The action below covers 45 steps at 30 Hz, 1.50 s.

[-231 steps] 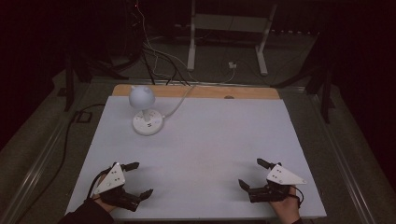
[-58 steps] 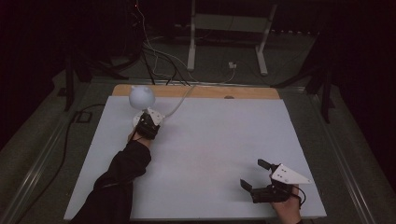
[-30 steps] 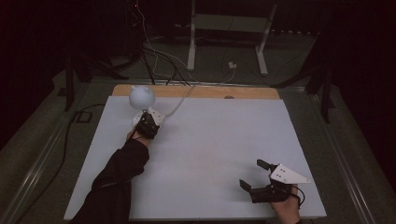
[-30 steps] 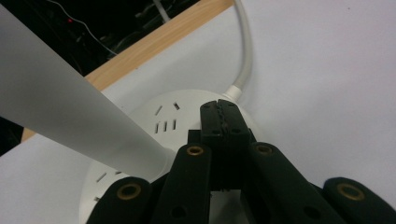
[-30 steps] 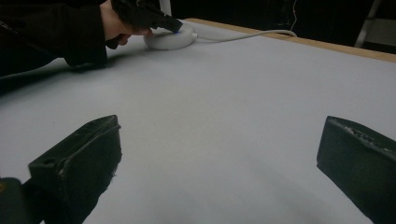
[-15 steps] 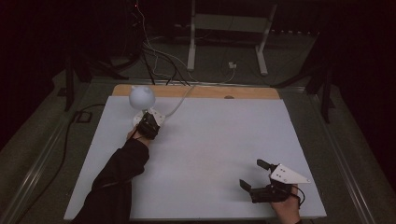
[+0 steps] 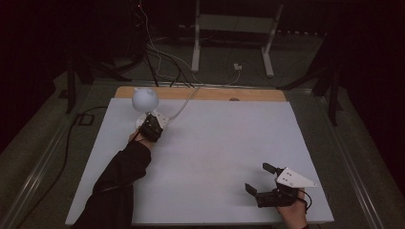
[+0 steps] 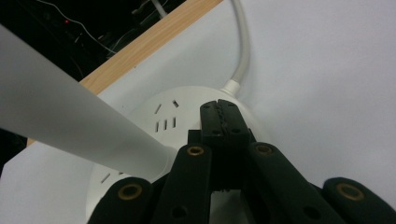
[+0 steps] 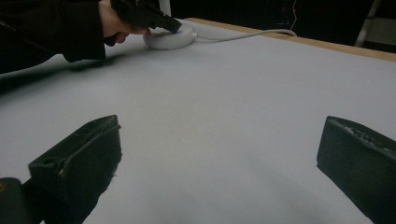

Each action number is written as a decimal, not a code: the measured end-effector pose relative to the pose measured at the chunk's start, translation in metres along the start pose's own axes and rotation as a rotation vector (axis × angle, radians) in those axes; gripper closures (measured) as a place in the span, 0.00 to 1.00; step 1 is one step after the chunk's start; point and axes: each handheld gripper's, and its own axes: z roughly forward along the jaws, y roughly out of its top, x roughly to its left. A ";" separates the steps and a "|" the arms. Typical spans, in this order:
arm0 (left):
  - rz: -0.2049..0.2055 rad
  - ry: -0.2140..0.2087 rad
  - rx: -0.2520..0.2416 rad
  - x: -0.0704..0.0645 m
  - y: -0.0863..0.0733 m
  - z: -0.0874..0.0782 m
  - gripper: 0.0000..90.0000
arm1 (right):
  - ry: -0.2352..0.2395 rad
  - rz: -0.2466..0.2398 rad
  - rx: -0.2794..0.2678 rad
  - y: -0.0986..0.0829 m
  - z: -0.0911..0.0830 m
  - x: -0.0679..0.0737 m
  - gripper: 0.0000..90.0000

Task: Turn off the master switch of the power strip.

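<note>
Left gripper view looks down the left gripper (image 8: 219, 112), whose two black jaws are pressed together, their serrated tips resting on the round white base (image 8: 154, 130) of a desk lamp. Slots are cut into the base's top, and the lamp's white stem (image 8: 70, 121) rises from it toward the upper left. A white cord (image 8: 240, 51) leaves the base's far edge and runs off past the wooden strip (image 8: 149, 44) along the table's far side.

From the high view, that gripper (image 7: 151, 128) sits at the lamp base near the table's far left corner, at the end of a dark sleeve (image 7: 119, 181) stretched across the white tabletop (image 7: 224, 143). The lamp's globe-shaped head (image 7: 144, 99) stands just beyond it.

Well apart, at the near right corner, the right gripper (image 7: 260, 179) lies low on the table in the person's hand (image 7: 292, 214), its jaws spread wide with bare tabletop between them. Its own view shows the lamp base (image 9: 169, 37) far off, with a small blue light where the other gripper touches it.
</note>
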 end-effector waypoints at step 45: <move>-0.114 -0.275 -0.050 -0.005 -0.002 -0.080 0.59 | -0.005 -0.004 -0.006 0.002 -0.001 0.000 0.00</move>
